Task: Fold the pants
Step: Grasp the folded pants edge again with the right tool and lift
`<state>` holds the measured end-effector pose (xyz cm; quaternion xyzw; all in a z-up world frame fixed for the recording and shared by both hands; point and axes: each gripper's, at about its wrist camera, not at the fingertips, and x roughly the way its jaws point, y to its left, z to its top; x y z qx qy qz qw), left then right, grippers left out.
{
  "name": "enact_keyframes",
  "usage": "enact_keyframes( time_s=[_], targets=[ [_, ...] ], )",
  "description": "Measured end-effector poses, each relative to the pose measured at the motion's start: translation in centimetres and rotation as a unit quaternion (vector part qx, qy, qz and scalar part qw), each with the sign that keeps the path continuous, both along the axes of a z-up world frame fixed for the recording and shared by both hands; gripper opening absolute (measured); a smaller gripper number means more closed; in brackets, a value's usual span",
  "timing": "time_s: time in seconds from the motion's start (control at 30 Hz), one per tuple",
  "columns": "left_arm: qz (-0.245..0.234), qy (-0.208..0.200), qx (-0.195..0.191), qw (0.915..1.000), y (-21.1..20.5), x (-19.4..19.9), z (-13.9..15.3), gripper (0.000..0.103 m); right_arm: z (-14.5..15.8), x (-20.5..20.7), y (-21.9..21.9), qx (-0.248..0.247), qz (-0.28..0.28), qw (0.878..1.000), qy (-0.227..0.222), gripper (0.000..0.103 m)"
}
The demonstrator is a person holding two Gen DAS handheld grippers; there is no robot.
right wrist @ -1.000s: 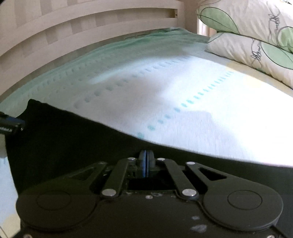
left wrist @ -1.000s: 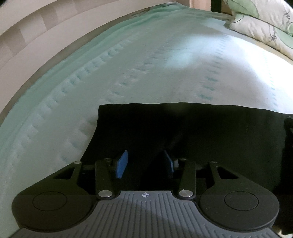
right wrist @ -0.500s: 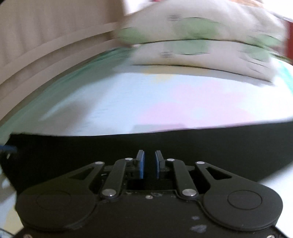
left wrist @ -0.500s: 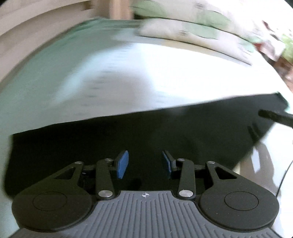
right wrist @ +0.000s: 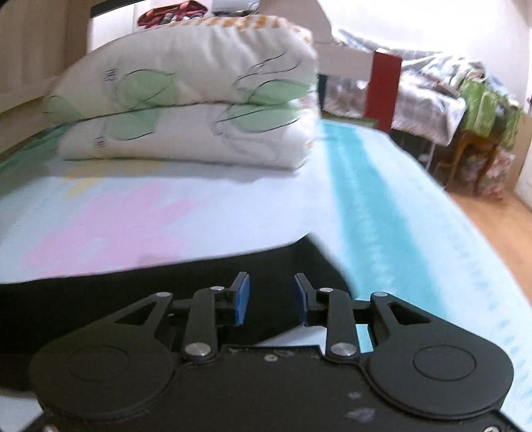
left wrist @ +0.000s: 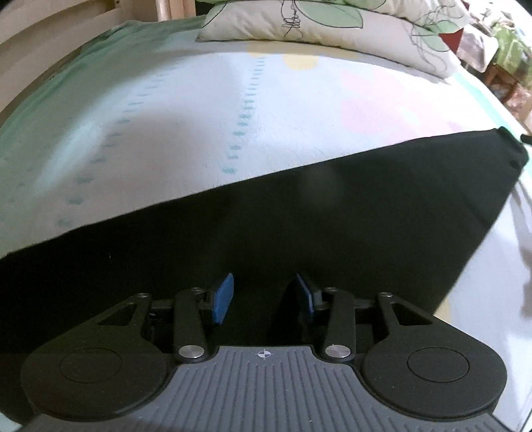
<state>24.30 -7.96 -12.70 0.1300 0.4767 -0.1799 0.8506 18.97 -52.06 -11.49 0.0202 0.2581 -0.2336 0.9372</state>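
Black pants (left wrist: pixel 332 216) lie flat on the bed sheet (left wrist: pixel 199 116) as a long dark band; their far end reaches the right side of the left wrist view. My left gripper (left wrist: pixel 264 278) hovers over the middle of the cloth. Its blue pads (left wrist: pixel 223 295) stand apart and are opening slightly, with nothing pinched. In the right wrist view the pants (right wrist: pixel 166 289) end in a corner just right of my right gripper (right wrist: pixel 271 279). Its jaws are opening, and the cloth lies below the pads, not gripped.
Two stacked leaf-print pillows (right wrist: pixel 186 109) sit at the head of the bed, also seen as pillows (left wrist: pixel 332 26). A wooden bed rail (left wrist: pixel 33 33) runs along the left. Right of the bed edge are wooden floor (right wrist: pixel 498 226) and cluttered furniture (right wrist: pixel 465 99).
My right gripper went from shut on the pants' edge to open. Both grippers swung right along the pants, bringing the pillows and the pants' far end into view.
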Motion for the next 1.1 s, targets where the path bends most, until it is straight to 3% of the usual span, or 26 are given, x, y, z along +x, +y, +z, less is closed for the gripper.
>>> enact_keyframes(
  time_s=[0.13, 0.43, 0.47, 0.5, 0.83, 0.97, 1.03, 1.1],
  targets=[
    [-0.009, -0.022, 0.023, 0.9995, -1.2, -0.6, -0.5, 0.045, -0.1, 2.1, -2.7, -0.026, -0.008, 1.0, 0.009, 0.036],
    [0.006, -0.029, 0.019, 0.9994, -1.3, -0.1, -0.4, 0.046, -1.9, 3.5, -4.4, -0.002, 0.023, 0.999, 0.038, 0.035],
    [0.009, -0.029, 0.017, 0.9994, -1.2, -0.1, -0.4, 0.046, -2.0, 3.5, -4.2, -0.004, 0.029, 0.999, 0.038, 0.03],
    [0.012, -0.029, 0.016, 0.9994, -1.3, 0.0, -0.4, 0.046, -2.1, 3.5, -4.2, -0.007, 0.036, 0.999, 0.04, 0.009],
    [0.049, -0.05, 0.001, 0.9976, -1.2, -0.5, -0.4, 0.045, -0.2, 4.2, -5.0, -0.011, 0.04, 0.999, 0.002, 0.009],
    [0.044, -0.052, 0.012, 0.9976, -1.5, -0.5, -0.2, 0.045, -2.3, 5.5, -5.7, 0.019, 0.019, 0.999, 0.045, 0.012],
    [0.043, -0.044, 0.018, 0.9979, -1.6, -0.2, 0.1, 0.044, -2.8, 5.1, -5.4, 0.006, 0.016, 0.999, 0.04, 0.013],
    [0.034, -0.037, 0.028, 0.9983, -1.9, 0.0, 0.8, 0.043, -2.5, 4.9, -5.1, -0.006, 0.007, 0.999, 0.047, 0.022]
  ],
)
